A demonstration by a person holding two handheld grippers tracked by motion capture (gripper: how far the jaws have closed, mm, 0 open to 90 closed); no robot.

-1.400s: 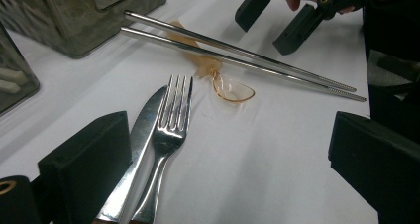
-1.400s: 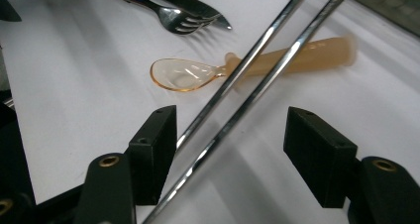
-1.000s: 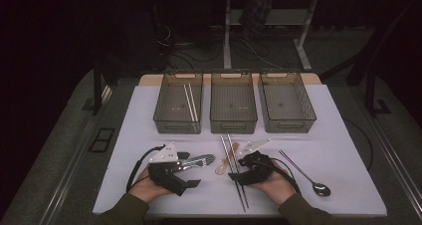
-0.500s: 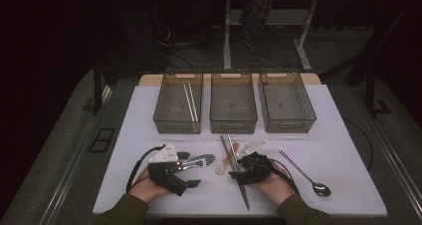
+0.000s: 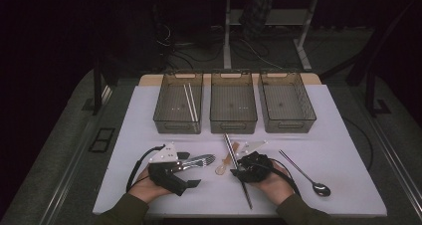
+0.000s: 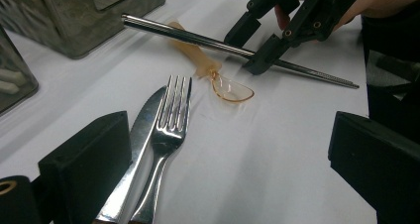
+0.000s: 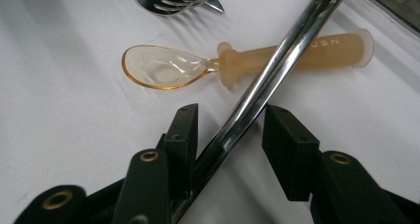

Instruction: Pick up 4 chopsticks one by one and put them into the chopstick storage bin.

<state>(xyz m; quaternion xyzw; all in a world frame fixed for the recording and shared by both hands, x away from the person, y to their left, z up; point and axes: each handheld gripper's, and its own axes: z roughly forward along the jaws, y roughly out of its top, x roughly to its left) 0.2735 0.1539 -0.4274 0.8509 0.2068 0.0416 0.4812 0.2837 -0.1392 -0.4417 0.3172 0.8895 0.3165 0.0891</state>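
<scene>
A pair of steel chopsticks (image 5: 230,145) lies near the table's front, crossing over the handle of an amber plastic spoon (image 5: 224,166). My right gripper (image 5: 238,169) sits open astride them. In the right gripper view the chopsticks (image 7: 297,30) touch one jaw with a gap to the other, and the amber spoon (image 7: 163,68) lies just ahead of the right gripper (image 7: 230,120). My left gripper (image 5: 191,170) rests open on the table. In the left gripper view a fork (image 6: 171,120) and a knife (image 6: 143,125) lie side by side between the wide jaws of the left gripper (image 6: 228,135), close to the left jaw.
Three dark bins stand in a row at the back: the left bin (image 5: 164,110) holds white chopsticks (image 5: 189,103), with the middle bin (image 5: 233,120) and right bin (image 5: 293,120) beside it. A long metal spoon (image 5: 303,172) lies at the front right.
</scene>
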